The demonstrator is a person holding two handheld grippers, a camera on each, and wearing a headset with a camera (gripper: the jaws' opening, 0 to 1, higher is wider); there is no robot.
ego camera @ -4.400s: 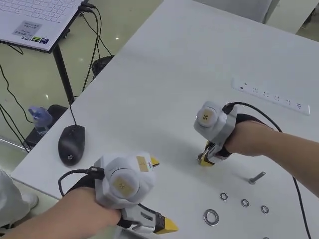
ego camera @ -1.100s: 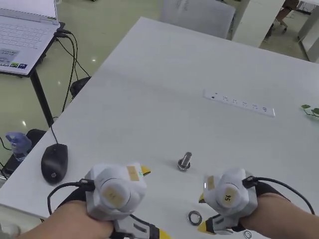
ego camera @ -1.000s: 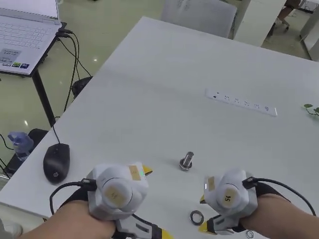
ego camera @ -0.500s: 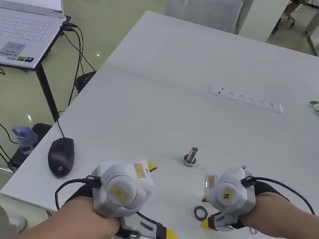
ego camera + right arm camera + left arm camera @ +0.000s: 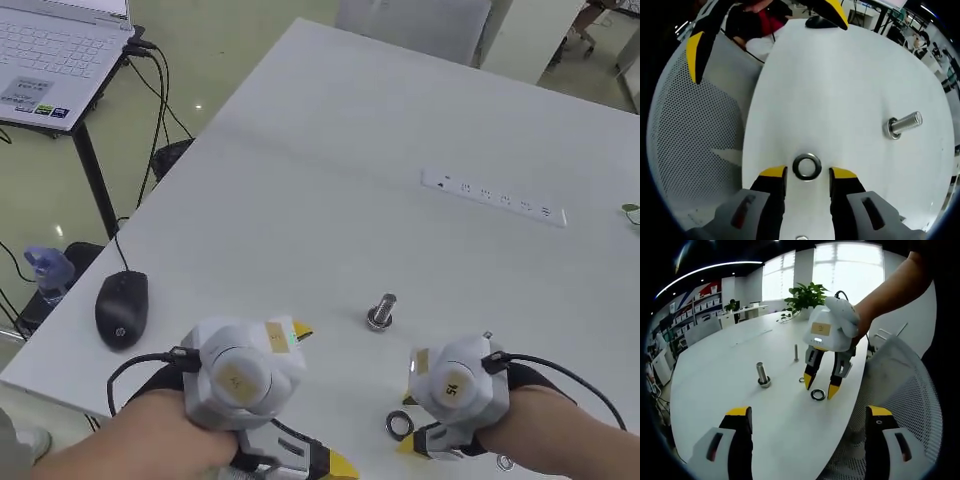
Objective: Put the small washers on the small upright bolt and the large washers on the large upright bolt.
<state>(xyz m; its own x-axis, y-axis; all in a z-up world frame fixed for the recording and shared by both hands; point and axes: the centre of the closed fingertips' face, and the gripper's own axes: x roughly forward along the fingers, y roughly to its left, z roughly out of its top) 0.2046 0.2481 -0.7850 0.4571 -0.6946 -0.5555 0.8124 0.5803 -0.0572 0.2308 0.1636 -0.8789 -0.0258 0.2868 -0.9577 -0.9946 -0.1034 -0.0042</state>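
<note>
Head view: finds the right gripper (image 5: 407, 424) low on the white counter (image 5: 330, 180), jaws parted either side of the large flat steel washer (image 5: 399, 425). Places the large upright steel bolt (image 5: 381, 312) near it, farther up the counter, and the slim small upright bolt (image 5: 488, 337) just past the right gripper. Catches one small steel washer (image 5: 505, 462) by the right wrist. Sets the left gripper (image 5: 322, 397) alongside, jaws spread wide and holding nothing.

Left gripper view: looks out between its own wide-open jaws at the right gripper's yellow tips straddling the large washer, with both bolts standing behind.

Right gripper view: frames the large washer lying flat on the counter between the two yellow tips, with a sliver of gap on each side and nothing gripped yet.

Judged from this: looks light, rigid and slick, lying flush with little edge to catch. Likely calls for a pinch across the outer rim, or tipping it up first, then holding the hole level over the large bolt. Could skid or pop free under a hard squeeze.
</note>
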